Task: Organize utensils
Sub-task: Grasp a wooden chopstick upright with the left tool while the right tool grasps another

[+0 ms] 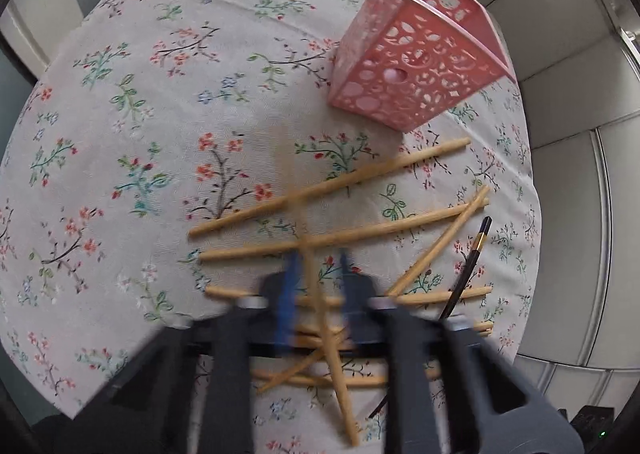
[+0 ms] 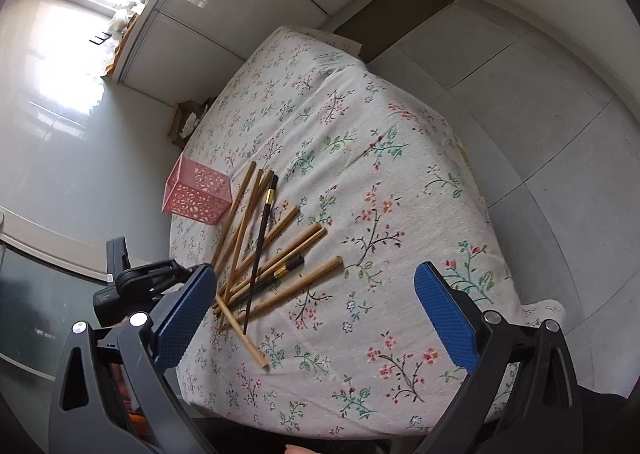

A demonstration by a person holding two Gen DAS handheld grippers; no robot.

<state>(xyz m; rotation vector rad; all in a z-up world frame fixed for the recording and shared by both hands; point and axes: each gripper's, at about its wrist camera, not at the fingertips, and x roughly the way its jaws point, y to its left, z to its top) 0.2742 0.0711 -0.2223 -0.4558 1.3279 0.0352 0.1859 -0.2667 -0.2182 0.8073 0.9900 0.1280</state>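
Note:
Several wooden chopsticks [image 1: 332, 184] [image 2: 308, 286] lie crossed in a loose pile on the floral tablecloth [image 1: 152, 126] [image 2: 400, 182]. Among them lies a black chopstick with a gold band [image 1: 474, 254] [image 2: 262, 230]. A pink perforated square basket [image 1: 416, 54] [image 2: 198, 194] stands upright just beyond the pile. My left gripper [image 1: 316, 270] points steeply down over the pile, blurred, its blue pads close together on one wooden chopstick [image 1: 340, 374] that runs back between them. My right gripper [image 2: 316, 318] hangs above the near side of the pile, wide open with nothing between its fingers.
The basket stands close to the table's left edge in the right wrist view, with tiled floor beyond it. A cardboard box [image 2: 186, 122] sits on the floor by that edge. The left gripper's black body [image 2: 140, 278] shows at the table's near left corner.

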